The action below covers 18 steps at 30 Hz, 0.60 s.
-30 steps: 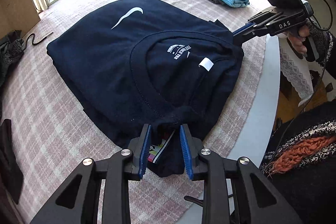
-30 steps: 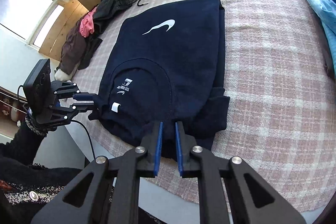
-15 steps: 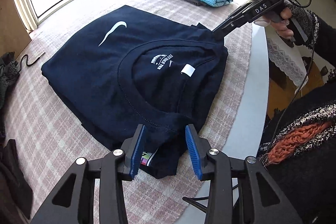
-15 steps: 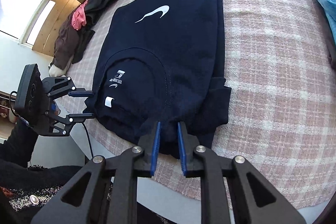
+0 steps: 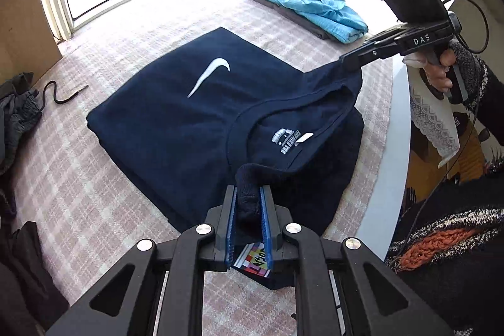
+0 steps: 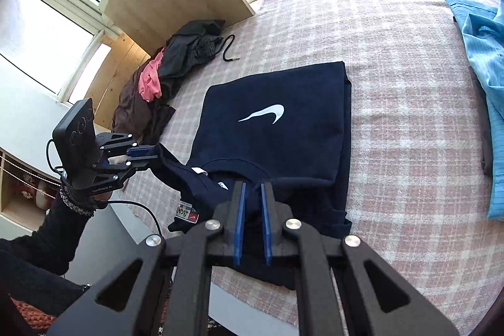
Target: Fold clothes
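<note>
A navy T-shirt [image 5: 176, 122] with a white swoosh lies partly folded on the checked pink tablecloth [image 5: 94, 210]. Its collar end faces the near table edge and is lifted off the cloth. My left gripper [image 5: 249, 189] is closing, and its blue pads press on a bunched fold of the shirt by the collar. My right gripper [image 6: 252, 186] is closing too, with dark shirt fabric pinched between its pads at the other shoulder. Each view shows the opposite gripper: the right gripper [image 5: 346, 65] and the left gripper [image 6: 148, 155] both hold raised shirt corners.
A folded light-blue garment [image 5: 308, 8] lies on a grey one at the far side. A heap of dark and pink clothes [image 6: 176, 62] and a black hook [image 5: 63, 93] lie by the wooden wall. The white table edge [image 5: 387, 178] curves on the near side, next to the person's knitted sleeve.
The left jaws opened wide, then closed on the shirt fold by the collar. Both grippers rose, lifting the shirt's collar end off the cloth.
</note>
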Each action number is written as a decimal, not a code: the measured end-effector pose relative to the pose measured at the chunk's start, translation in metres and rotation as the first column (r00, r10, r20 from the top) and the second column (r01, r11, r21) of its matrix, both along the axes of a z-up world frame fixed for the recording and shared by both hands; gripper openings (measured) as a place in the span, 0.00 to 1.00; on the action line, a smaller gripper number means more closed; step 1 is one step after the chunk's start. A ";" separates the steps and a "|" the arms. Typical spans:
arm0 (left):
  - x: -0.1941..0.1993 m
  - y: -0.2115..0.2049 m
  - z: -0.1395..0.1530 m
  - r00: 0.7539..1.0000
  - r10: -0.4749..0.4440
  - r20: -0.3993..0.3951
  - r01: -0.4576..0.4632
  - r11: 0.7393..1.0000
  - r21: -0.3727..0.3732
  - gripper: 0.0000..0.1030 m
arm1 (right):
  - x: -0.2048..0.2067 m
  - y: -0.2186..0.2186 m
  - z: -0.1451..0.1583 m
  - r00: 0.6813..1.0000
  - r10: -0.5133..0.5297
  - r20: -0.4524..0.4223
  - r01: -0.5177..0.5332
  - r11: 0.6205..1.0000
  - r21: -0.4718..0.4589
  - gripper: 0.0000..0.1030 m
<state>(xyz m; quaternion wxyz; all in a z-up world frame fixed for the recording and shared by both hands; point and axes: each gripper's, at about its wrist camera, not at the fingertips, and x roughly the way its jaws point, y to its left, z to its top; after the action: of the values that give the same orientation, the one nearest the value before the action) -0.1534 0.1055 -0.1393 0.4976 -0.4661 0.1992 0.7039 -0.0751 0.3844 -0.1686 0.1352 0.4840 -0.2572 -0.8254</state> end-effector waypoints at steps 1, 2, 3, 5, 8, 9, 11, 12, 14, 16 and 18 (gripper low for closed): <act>-0.009 -0.002 0.008 1.000 0.025 -0.005 -0.025 1.000 0.019 0.13 | -0.003 0.000 0.003 1.000 -0.002 -0.003 0.002 1.000 0.009 0.10; -0.017 -0.004 0.015 0.999 0.050 -0.009 -0.049 0.998 0.039 0.13 | -0.005 0.001 0.005 1.000 -0.005 -0.004 0.005 1.000 0.014 0.10; -0.023 -0.007 0.022 0.998 0.064 -0.020 -0.063 0.997 0.051 0.13 | -0.007 0.001 0.006 1.000 0.000 -0.001 0.000 1.000 0.010 0.10; -0.028 -0.007 0.031 0.997 0.065 -0.040 -0.063 0.996 0.057 0.12 | -0.010 0.000 0.009 1.000 0.004 0.000 -0.004 1.000 0.023 0.10; -0.028 -0.004 0.037 0.996 0.052 -0.071 -0.048 0.997 0.054 0.12 | -0.012 0.002 0.013 1.000 0.005 -0.007 -0.005 1.000 0.020 0.10; -0.028 -0.003 0.038 0.996 0.050 -0.079 -0.046 0.998 0.053 0.12 | -0.013 0.004 0.015 1.000 0.003 -0.011 -0.003 1.000 0.016 0.10; -0.028 -0.002 0.041 0.995 0.048 -0.092 -0.044 0.998 0.051 0.12 | -0.018 0.006 0.019 1.000 0.000 -0.020 0.000 1.000 0.018 0.10; -0.029 -0.002 0.042 0.994 0.053 -0.095 -0.048 0.997 0.055 0.12 | -0.020 0.008 0.021 1.000 -0.003 -0.025 0.003 1.000 0.020 0.10; -0.034 -0.001 0.043 0.993 0.066 -0.096 -0.060 0.996 0.064 0.12 | -0.029 0.013 0.022 1.000 -0.010 -0.026 0.011 1.000 0.016 0.10; -0.041 0.001 0.043 0.993 0.078 -0.093 -0.072 0.995 0.064 0.12 | -0.040 0.017 0.019 1.000 -0.017 -0.020 0.017 1.000 0.016 0.10; -0.049 0.004 0.042 0.992 0.087 -0.091 -0.081 0.995 0.063 0.12 | -0.051 0.021 0.015 1.000 -0.022 -0.007 0.023 1.000 0.020 0.10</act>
<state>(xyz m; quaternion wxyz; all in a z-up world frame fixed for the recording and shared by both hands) -0.2028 0.1095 -0.0974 0.4713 -0.4255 0.1815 0.7509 -0.1264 0.4052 -0.1539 0.1219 0.4795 -0.2538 -0.8311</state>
